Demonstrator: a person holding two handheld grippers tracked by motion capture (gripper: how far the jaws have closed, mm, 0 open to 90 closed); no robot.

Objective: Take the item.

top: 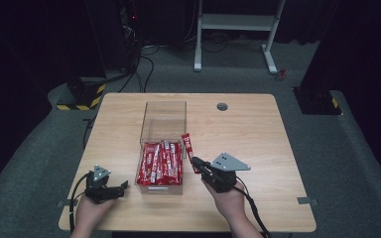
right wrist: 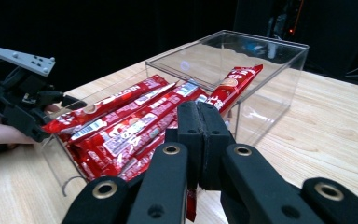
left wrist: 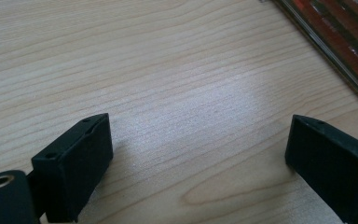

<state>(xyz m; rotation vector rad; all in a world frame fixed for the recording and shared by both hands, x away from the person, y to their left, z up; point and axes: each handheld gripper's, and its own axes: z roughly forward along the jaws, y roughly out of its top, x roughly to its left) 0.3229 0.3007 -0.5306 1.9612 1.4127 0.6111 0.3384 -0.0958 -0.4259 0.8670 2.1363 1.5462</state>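
Right gripper (top: 197,161) has its jaws clamped on one red packet (top: 189,148) just beside the clear box (top: 162,119), probably to load it, while the left gripper (top: 124,187) rests on the worktop (top: 258,129), jaws wide.

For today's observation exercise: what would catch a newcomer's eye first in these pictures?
The bright red packets piled in the near half of a clear plastic box at the middle of the wooden table. Next, the right gripper just right of the box, shut on one red packet that slants up beside its wall. The left gripper rests open, left of the box.
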